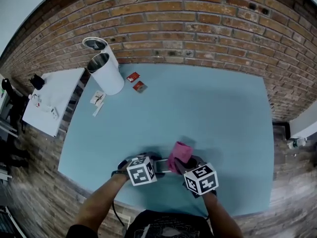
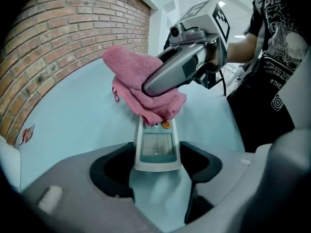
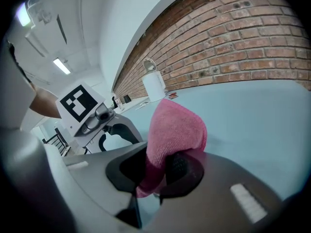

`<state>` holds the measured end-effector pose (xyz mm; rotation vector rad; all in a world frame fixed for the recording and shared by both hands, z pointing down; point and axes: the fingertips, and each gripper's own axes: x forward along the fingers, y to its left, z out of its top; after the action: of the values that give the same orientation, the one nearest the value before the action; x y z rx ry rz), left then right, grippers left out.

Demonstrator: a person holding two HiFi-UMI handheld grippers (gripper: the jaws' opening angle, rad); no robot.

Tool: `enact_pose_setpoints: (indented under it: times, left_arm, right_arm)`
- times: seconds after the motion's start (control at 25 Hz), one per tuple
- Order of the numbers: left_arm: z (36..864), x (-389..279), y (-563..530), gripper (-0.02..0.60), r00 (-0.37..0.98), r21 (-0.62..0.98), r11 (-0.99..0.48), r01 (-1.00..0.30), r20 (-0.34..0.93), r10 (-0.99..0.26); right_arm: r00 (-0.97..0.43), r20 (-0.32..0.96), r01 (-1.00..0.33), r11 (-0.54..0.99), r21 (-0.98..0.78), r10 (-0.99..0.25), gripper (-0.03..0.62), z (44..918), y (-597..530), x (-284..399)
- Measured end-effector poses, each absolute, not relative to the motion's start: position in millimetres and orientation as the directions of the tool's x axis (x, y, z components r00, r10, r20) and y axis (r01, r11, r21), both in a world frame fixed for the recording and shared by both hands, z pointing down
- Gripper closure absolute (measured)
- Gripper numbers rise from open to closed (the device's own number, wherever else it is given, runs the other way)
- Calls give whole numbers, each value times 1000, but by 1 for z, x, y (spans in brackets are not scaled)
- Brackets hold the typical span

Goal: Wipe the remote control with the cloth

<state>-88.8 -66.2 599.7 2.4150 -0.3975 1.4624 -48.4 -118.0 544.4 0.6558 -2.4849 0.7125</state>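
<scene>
A white remote control (image 2: 156, 147) with a grey display and an orange button lies on the light blue table (image 1: 198, 108), near its front edge. My left gripper (image 2: 156, 164) holds the remote's near end, one dark pad against each side. A pink cloth (image 2: 133, 76) is bunched over the far end of the remote and hides its buttons there. My right gripper (image 3: 158, 171) is shut on the cloth (image 3: 175, 127) and comes in from the right (image 2: 150, 89). In the head view both grippers meet at the remote (image 1: 161, 166), with the cloth (image 1: 179, 155) just behind them.
Two white jugs (image 1: 106, 71) stand at the table's far left corner. Beside them lie red packets (image 1: 136, 82) and small paper slips (image 1: 97, 99). A white side table (image 1: 54, 100) stands off to the left. A brick wall (image 1: 198, 24) runs along the back.
</scene>
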Motion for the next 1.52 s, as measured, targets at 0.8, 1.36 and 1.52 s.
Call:
enact_pose_setpoints:
  times: [0.8,1.36,1.52]
  left_arm:
    - [602,-92,-64,302,372,100,-912,-397,926,-61]
    - [602,-90,-64,299,352,103,-910,-402,935,-50]
    - [601,-90,-65,299,347,101,-908,-406,937,-51]
  right_arm:
    - [-742,527,-643,664,-382,-415,528,546,-152,18]
    - [-658,548,-742,569,-353,-517,528,557,-175,34]
    - [-659,551,-741,567,-359,-512,528,556,-172,32]
